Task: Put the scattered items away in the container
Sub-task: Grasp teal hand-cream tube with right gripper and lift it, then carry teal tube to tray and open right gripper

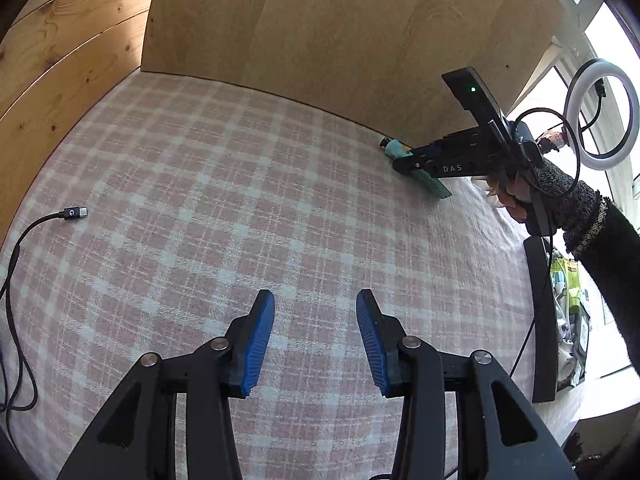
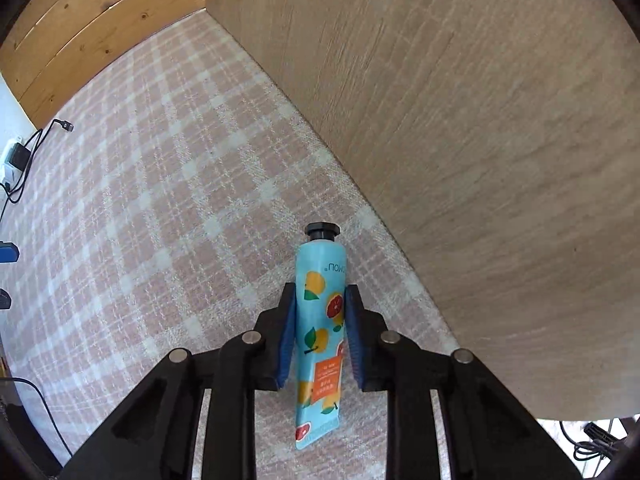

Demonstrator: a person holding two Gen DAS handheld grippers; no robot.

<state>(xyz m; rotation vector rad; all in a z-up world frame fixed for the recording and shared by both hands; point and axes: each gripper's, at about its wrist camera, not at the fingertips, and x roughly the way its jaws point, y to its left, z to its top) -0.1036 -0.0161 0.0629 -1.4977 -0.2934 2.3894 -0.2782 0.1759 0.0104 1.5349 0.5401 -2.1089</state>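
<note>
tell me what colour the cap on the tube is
Black. The cap tops a light blue tube printed with citrus fruit, clearest in the right wrist view.

A pink-and-white plaid cloth [image 1: 192, 208] covers the flat surface, which meets a pale wood panel [image 1: 340, 32] at its far edge and pine boards [image 1: 60, 52] on the left. A blue tube [image 2: 320, 332] with a black cap lies on the cloth just beside the panel, cap pointing away. A black cable [image 1: 24, 248] trails over the left side, its plug [image 1: 74, 213] resting on the cloth. A black container [image 1: 542, 320] sits at the right edge.
</note>
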